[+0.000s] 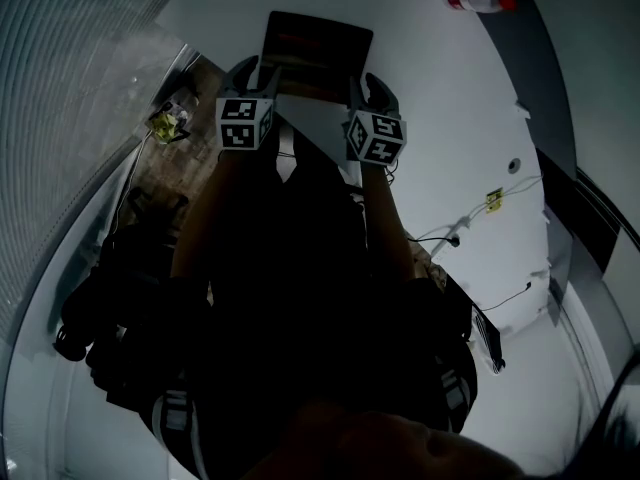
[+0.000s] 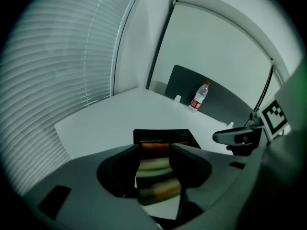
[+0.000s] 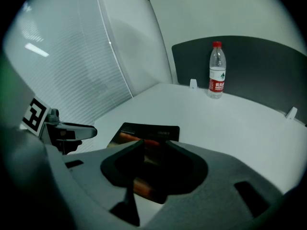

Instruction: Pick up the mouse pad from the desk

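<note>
Nearest to me in the head view are the person's dark sleeves, which reach forward over the white desk (image 1: 440, 118). At their ends I see the left gripper (image 1: 258, 70) and the right gripper (image 1: 366, 84), side by side, each with its cube of square markers, and both are tilted downward.

The jaws of the left gripper stand apart. In the left gripper view, the gap between them shows the mouse pad (image 2: 162, 136) lying below, and the jaws do not press on it. The picture in this gap is blurred, so I see only orange and green bands.

The jaws of the right gripper are also apart, with a narrower gap, and the same pad shows through it. I cannot see any contact there either.

The mouse pad is dark with a coloured print. It lies flat on the desk just in front of both grippers, with its near edge under their tips.

Farther back, well apart from the pad, a clear water bottle (image 3: 217, 71) with a red cap and a red label stands upright beside a dark grey partition (image 3: 261, 66). On the left side, window blinds (image 2: 53, 80) run along the desk.
</note>
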Available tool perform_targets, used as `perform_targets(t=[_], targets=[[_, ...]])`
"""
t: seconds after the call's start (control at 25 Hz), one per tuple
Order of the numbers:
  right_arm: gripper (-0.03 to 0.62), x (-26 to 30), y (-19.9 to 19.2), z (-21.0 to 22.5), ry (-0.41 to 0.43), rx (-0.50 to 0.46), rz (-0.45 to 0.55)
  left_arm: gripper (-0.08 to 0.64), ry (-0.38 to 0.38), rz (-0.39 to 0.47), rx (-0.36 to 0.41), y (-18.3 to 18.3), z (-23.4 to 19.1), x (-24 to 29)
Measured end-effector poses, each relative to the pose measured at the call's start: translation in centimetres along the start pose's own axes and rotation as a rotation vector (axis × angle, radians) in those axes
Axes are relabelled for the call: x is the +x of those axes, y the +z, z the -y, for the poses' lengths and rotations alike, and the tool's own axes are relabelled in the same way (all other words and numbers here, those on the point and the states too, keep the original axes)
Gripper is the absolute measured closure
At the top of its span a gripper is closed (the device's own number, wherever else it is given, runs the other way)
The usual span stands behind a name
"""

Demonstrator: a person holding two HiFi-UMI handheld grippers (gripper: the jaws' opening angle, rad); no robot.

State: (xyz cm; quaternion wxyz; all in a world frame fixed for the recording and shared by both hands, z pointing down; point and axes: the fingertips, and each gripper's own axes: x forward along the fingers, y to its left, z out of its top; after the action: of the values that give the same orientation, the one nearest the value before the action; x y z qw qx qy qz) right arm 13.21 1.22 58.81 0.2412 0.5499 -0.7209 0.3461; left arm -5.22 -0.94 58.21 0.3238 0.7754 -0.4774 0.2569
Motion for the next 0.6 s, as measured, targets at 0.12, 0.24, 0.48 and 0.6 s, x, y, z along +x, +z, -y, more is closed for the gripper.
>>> perform_targets(t=[0.12, 0.24, 0.48, 0.6], targets=[[0.448, 1.5, -1.2, 0.2, 0.015, 0.003, -0.056, 0.385, 0.007, -0.045, -0.007, -0.8, -0.4, 1.1], [0.437, 3.0, -2.1, 0.9, 0.015, 0.015, -0.099, 0.377, 0.011, -0.076, -0.010, -1.3, -0.6, 2.6], [0.422, 4.4, -3.5, 2.2, 0.000, 0.045, -0.158, 0.368, 0.019, -0.128, -0.004, -2.4, -1.3, 4.5], [0.417, 4.9, -3.8, 2.5, -0.002, 0.043, -0.185, 0.365, 0.023, -0.139, 0.006, -3.0, -1.9, 5.3]])
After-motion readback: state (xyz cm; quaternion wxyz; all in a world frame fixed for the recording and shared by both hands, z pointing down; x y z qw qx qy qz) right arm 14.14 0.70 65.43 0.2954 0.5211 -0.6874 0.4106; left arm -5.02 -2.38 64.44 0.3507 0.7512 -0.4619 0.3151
